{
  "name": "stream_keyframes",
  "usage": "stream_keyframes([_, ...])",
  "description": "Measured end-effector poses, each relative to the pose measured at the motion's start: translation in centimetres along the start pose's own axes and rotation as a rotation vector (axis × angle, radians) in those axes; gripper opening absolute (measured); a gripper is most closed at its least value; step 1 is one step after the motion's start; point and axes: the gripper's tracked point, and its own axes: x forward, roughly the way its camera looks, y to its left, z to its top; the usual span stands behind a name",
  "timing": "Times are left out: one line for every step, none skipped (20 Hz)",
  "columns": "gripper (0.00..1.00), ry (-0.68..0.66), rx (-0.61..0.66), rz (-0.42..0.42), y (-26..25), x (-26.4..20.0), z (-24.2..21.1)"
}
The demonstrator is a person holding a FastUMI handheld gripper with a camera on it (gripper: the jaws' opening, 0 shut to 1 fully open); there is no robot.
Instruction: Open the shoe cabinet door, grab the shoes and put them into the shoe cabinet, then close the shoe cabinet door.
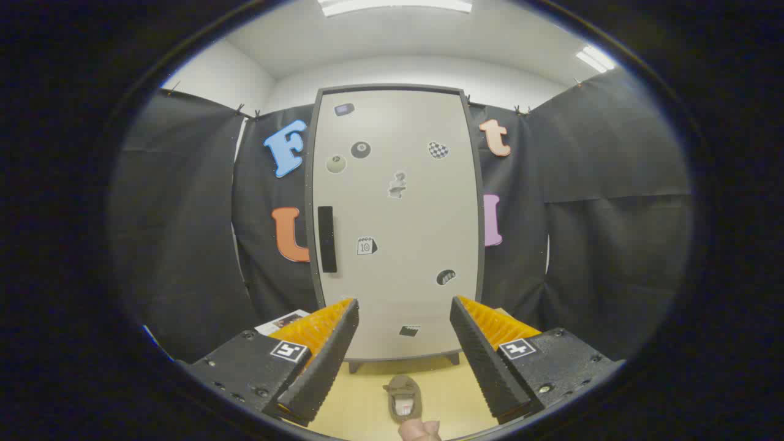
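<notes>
While the tall pale-grey shoe cabinet door [395, 220] stands shut in the middle of the frame, the task looks to be at its first step: opening it. The tool [404, 361] is held wide with nothing between its fingers, aimed at the door's lower half. A long black vertical handle [327, 239] sits near the door's left edge, left of and above the fingers; the next move likely calls for lifting the tool toward it and closing on it. One brown slipper-like shoe [404, 398] lies on the pale yellow floor [361, 398], bottom centre, between the fingers and short of the cabinet. Small stickers dot the door; one calendar sticker [366, 246] seems to read 10.
</notes>
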Motion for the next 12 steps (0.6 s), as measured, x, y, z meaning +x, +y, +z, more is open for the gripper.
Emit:
stream_keyframes([0.99,-0.014,-0.006,-0.003,-0.1,0.0,0.4])
stream_keyframes([0.99,-0.024,-0.017,-0.009,-0.2,-0.2,0.7])
stream_keyframes([0.99,-0.026,-0.026,-0.014,-0.4,-0.3,0.7])
stream_keyframes([0.99,-0.024,-0.027,-0.011,-0.3,-0.4,0.8])
stream_keyframes([0.99,-0.029,-0.024,-0.008,-0.3,-0.4,0.9])
stream_keyframes([0.99,-0.037,-0.027,-0.010,-0.3,-0.5,1.2])
stream_keyframes([0.98,-0.036,-0.033,-0.013,-0.3,-0.4,1.2])
stream_keyframes([0.99,-0.035,-0.039,-0.009,-0.2,-0.4,1.2])
stream_keyframes([0.99,-0.041,-0.042,-0.005,0.0,-0.3,1.4])
stream_keyframes([0.99,-0.045,-0.048,-0.006,0.1,-0.2,1.6])
stream_keyframes([0.99,-0.045,-0.056,-0.006,0.1,0.0,1.7])
stream_keyframes([0.99,-0.050,-0.059,-0.006,0.1,0.3,1.9])
